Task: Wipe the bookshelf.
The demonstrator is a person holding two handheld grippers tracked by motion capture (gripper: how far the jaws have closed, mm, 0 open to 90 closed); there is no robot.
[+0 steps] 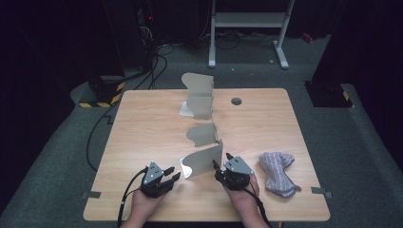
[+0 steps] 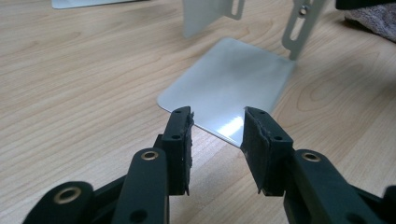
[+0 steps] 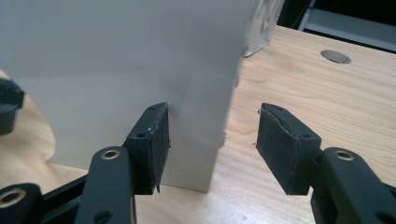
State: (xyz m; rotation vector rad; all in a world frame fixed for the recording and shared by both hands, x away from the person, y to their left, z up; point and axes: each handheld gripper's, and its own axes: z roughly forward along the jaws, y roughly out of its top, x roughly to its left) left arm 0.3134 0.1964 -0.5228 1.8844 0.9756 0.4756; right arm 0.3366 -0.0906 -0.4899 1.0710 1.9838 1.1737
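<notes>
A grey metal bookend [image 1: 205, 159] stands near the table's front, with its flat base plate [image 2: 229, 86] lying on the wood and its slotted uprights [image 2: 299, 28] rising behind. My left gripper [image 1: 172, 176] is open and low, its fingertips [image 2: 180, 126] right at the base plate's near edge. To the right of the bookend's upright plate [image 3: 121, 70], my right gripper [image 1: 219, 165] is open. The plate's vertical edge falls between the jaws, and I cannot tell whether the left finger [image 3: 154, 140] touches it.
A second metal bookend [image 1: 198, 96] stands farther back, in the table's middle. A crumpled grey cloth [image 1: 278, 173] lies at the front right, beside my right hand. A round cable hole [image 1: 236, 101] is in the tabletop at the back. Bare wood lies to the left.
</notes>
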